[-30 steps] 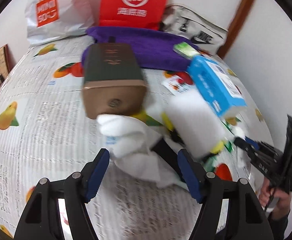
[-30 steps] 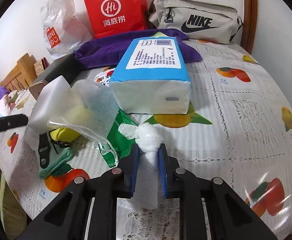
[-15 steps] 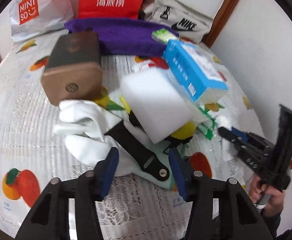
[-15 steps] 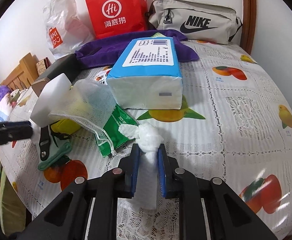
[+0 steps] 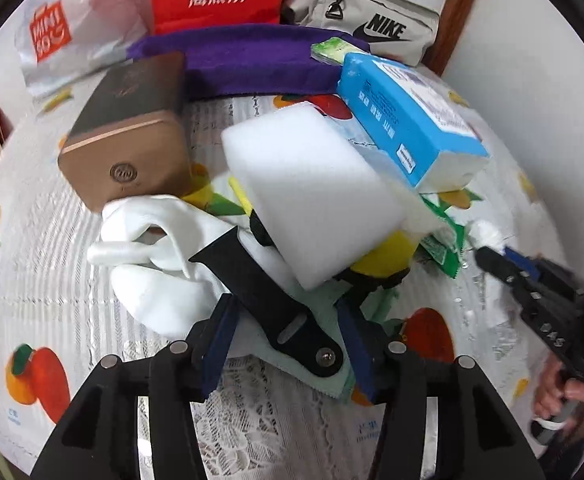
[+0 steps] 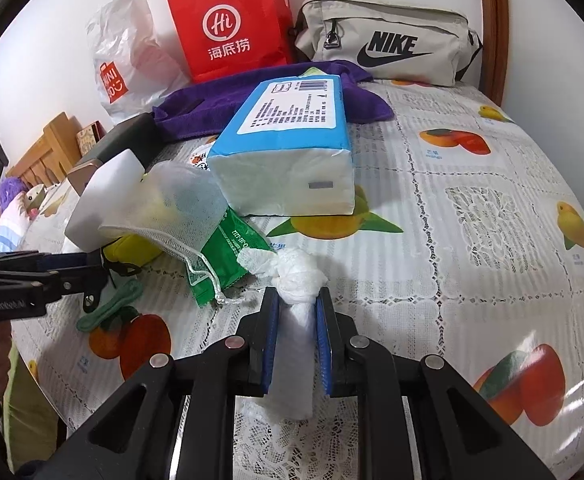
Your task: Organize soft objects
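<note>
Crumpled tissue [image 6: 297, 276] clamped between the pads of the right gripper [image 6: 296, 300], held just above the tablecloth [image 6: 471, 208] near the green packet [image 6: 228, 256]. Left gripper [image 5: 288, 312] spread wide, holding nothing, straddling a black strap [image 5: 268, 300] beside the white cloth [image 5: 160, 276] and foam block [image 5: 311, 196]. Likely risk: closing here pinches strap and cloth together, dragging the heaped block and mesh pouch [image 6: 180, 208] out of place
</note>
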`<state>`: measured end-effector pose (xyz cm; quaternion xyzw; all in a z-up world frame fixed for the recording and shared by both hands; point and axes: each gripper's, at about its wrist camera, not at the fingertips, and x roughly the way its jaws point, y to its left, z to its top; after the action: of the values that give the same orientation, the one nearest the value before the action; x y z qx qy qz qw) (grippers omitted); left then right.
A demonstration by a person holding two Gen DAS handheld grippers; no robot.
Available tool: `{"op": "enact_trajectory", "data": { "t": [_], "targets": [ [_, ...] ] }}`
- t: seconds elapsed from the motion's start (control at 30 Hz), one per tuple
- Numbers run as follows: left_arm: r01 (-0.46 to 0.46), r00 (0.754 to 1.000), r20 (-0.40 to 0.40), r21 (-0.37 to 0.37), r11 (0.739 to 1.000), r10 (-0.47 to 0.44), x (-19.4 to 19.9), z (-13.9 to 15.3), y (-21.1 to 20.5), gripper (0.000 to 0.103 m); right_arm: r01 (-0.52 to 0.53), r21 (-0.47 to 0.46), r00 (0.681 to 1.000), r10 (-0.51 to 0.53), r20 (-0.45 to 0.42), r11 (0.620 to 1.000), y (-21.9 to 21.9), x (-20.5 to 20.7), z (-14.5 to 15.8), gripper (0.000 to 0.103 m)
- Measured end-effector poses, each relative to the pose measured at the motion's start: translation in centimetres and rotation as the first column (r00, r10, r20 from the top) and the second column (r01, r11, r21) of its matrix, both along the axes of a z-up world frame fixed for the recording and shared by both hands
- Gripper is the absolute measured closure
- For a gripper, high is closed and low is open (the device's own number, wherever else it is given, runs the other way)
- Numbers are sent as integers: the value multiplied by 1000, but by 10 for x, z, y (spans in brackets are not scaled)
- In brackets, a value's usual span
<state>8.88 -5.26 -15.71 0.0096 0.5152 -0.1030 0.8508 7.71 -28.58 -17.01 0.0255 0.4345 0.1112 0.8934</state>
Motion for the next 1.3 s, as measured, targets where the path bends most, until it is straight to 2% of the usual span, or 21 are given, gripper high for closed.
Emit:
{"op": "enact_trajectory", "data": {
  "t": [0.07,0.1,0.13,0.17,0.7,0.87,1.0,1.13,1.2,1.3],
  "targets": [
    [-7,1000,29,53,999,6,-2,0,-3,70,-3,-3,1000,3,2,1000,0,-1,0,85],
    [-4,999,32,53,999,3,-2,1,-2,74,-3,0,1000,3,1,1000,0,-2,0,85],
    [-4,1000,26,34,999,3,-2,2,2,87,-3,0,1000,3,1,1000,0,-2,0,85],
    [-7,1000,21,22,1000,7,-3,3,6,91,-2,0,1000,2,0,1000,-1,-3,0,85],
    [-34,999,37,-95,995,38,-6,19,38,93,13,-27,1000,-14,-8,1000,-4,-9,3,85],
    [-48,999,-12,-89,995,47,-6,7,48,93,23,-43,1000,-23,-16,999,-6,-10,3,85],
    [-79,997,-24,-116,990,77,-6,3,57,84,17,-63,1000,-19,-19,998,-3,-12,3,85],
    [-83,996,1,-146,986,84,-2,5,60,84,13,-79,1000,-15,-24,997,1,-12,2,85],
    [-59,998,19,-150,987,62,-2,8,57,94,11,-82,1000,-13,-26,997,2,-12,2,85],
    [-44,998,28,-154,987,49,-2,10,56,96,8,-89,1000,-11,-30,996,2,-12,2,85]
  ]
}}
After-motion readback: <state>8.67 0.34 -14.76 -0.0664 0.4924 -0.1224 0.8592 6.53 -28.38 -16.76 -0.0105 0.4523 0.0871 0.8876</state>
